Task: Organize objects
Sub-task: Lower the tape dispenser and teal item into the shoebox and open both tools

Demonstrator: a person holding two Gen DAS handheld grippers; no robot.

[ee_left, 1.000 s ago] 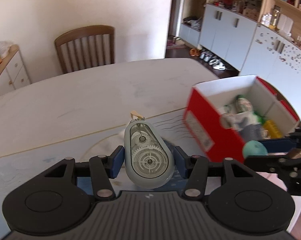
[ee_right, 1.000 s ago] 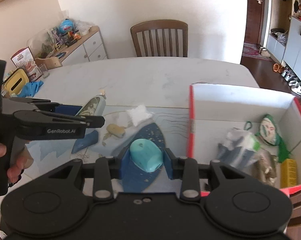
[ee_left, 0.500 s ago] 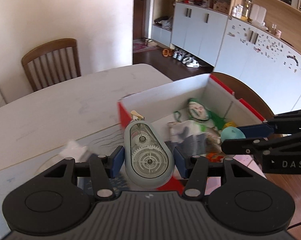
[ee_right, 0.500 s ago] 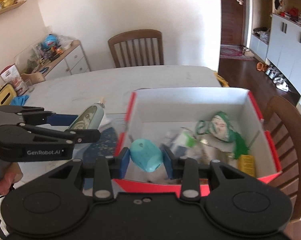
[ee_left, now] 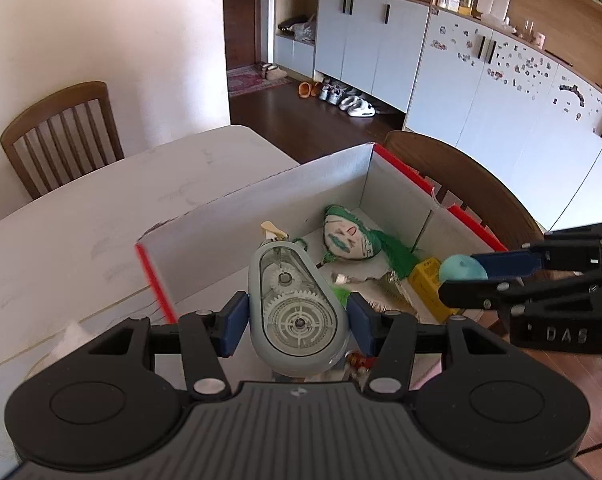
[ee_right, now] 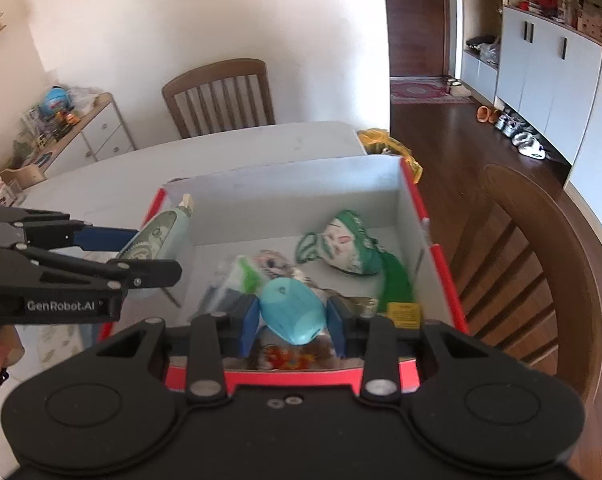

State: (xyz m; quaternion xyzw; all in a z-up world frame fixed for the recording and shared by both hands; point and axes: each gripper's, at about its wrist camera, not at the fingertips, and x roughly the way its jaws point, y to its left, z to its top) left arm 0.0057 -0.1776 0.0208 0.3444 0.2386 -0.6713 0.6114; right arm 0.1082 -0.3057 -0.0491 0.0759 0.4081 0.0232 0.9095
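Observation:
My left gripper (ee_left: 297, 322) is shut on a grey correction-tape dispenser (ee_left: 297, 312) with clear gears, held over the left part of the red-and-white box (ee_left: 261, 196). The same dispenser (ee_right: 157, 240) shows at the left in the right wrist view, between the left gripper's fingers (ee_right: 109, 236). My right gripper (ee_right: 293, 316) is shut on a small turquoise egg-shaped object (ee_right: 293, 310), over the near side of the box (ee_right: 301, 184). In the left wrist view that object (ee_left: 461, 268) hangs at the box's right edge.
Inside the box lie a green-and-white mask (ee_left: 349, 236), a yellow packet (ee_left: 425, 280), foil and plastic wrappers (ee_right: 241, 276). A wooden chair (ee_right: 541, 260) stands right of the box, another chair (ee_right: 221, 96) behind the white table (ee_right: 221, 152). A cluttered sideboard (ee_right: 61, 128) is at left.
Both grippers have carried their objects to the right, from above the table mat to above the open box. Their grips look unchanged.

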